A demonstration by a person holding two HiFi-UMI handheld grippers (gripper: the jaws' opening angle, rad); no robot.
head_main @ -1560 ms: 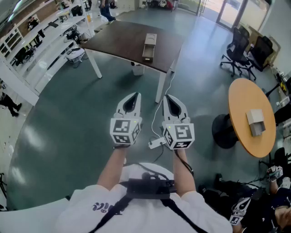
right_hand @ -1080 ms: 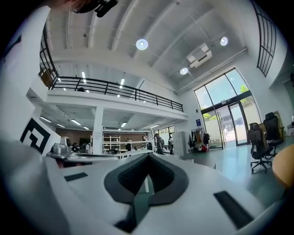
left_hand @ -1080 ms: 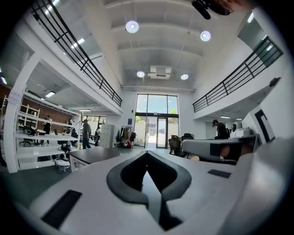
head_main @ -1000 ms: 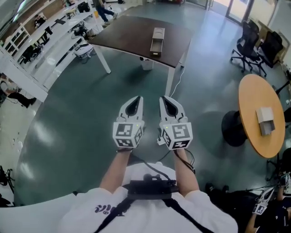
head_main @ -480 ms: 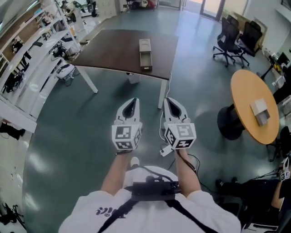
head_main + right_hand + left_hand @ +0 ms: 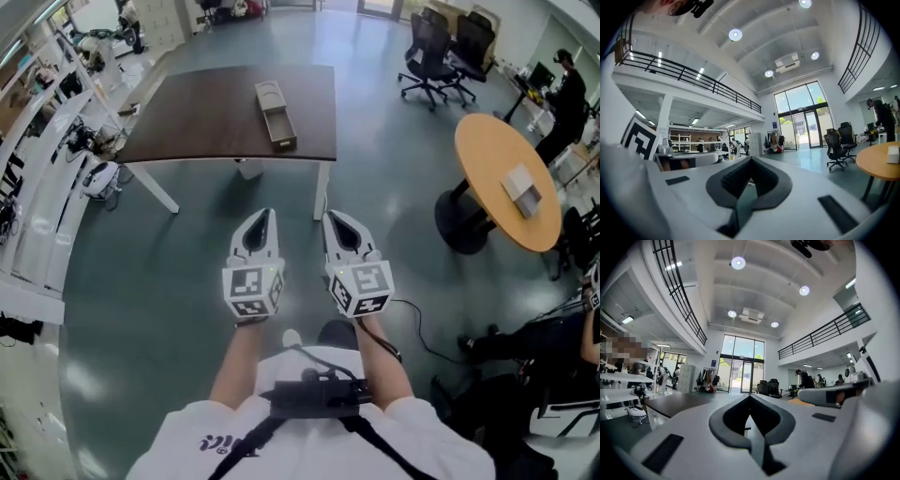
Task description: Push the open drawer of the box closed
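Note:
The wooden box (image 6: 269, 97) lies on the dark brown table (image 6: 206, 117) far ahead in the head view. Its drawer (image 6: 280, 129) is pulled out toward the table's near edge. My left gripper (image 6: 263, 215) and right gripper (image 6: 329, 217) hang side by side at waist height over the grey floor, well short of the table. Both are shut with nothing in them. The left gripper view has its jaw tips (image 6: 749, 396) meeting, with the dark tabletop (image 6: 675, 401) low at the left. The right gripper's tips (image 6: 751, 158) also meet.
A round orange table (image 6: 502, 178) with a small box (image 6: 519, 190) stands to the right. Black office chairs (image 6: 441, 47) sit at the back. White shelves (image 6: 37, 141) run along the left. A cable (image 6: 422, 314) trails on the floor. A person (image 6: 567, 84) stands at far right.
The head view has swung and moved forward: the table and box now sit further left and a little nearer. Both grippers stay shut, side by side.

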